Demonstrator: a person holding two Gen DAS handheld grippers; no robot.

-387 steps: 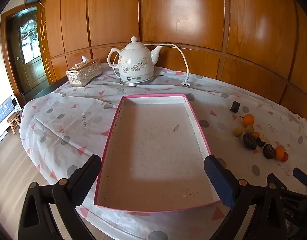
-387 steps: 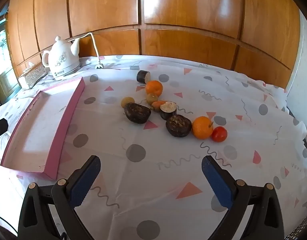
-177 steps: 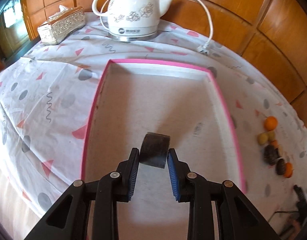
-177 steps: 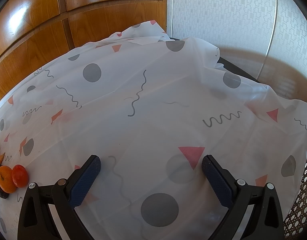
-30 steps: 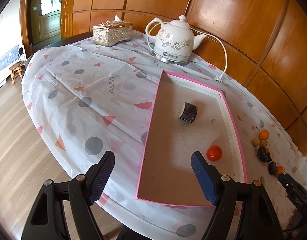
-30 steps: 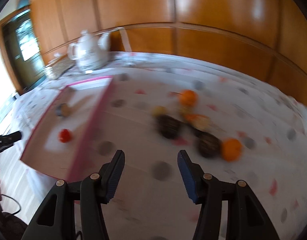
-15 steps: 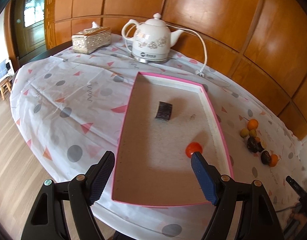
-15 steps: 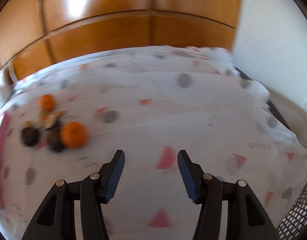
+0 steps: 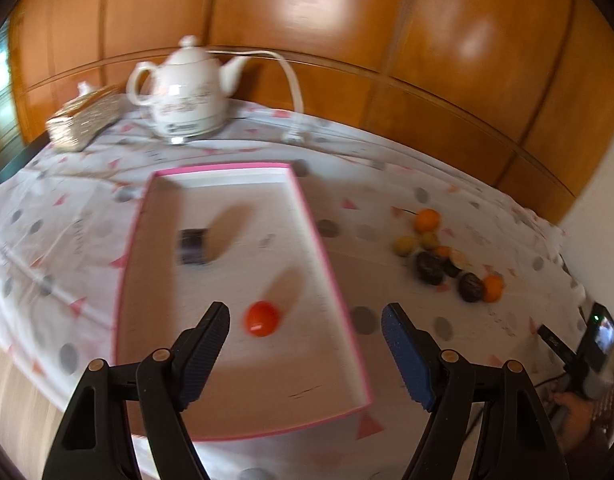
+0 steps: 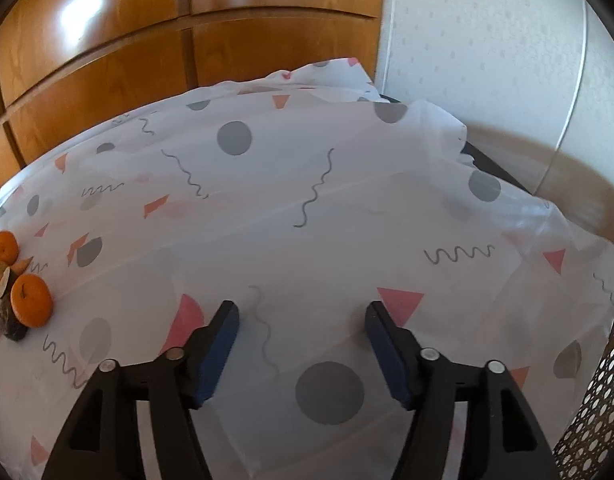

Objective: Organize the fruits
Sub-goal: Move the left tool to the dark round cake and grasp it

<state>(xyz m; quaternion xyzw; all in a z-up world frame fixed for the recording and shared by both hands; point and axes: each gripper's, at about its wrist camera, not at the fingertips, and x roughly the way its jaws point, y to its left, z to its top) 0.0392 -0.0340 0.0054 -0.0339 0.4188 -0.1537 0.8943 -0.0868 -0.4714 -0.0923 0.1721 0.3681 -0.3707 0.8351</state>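
A pink-rimmed tray lies on the patterned tablecloth in the left wrist view. It holds a dark cylindrical fruit piece and a red tomato. My left gripper is open and empty above the tray's near end. A pile of fruit with oranges and dark pieces lies right of the tray. My right gripper is open and empty over bare cloth, with an orange and the pile's edge at the far left.
A white kettle with its cord and a tissue box stand behind the tray by the wood-panelled wall. The table's right edge drops off by a white wall. The other gripper's handle and a hand show at the right.
The left view has swung right, so the fruit pile is more central. The right gripper has turned further right and its jaws have opened a little wider; the fruit has slid to the frame's left edge.
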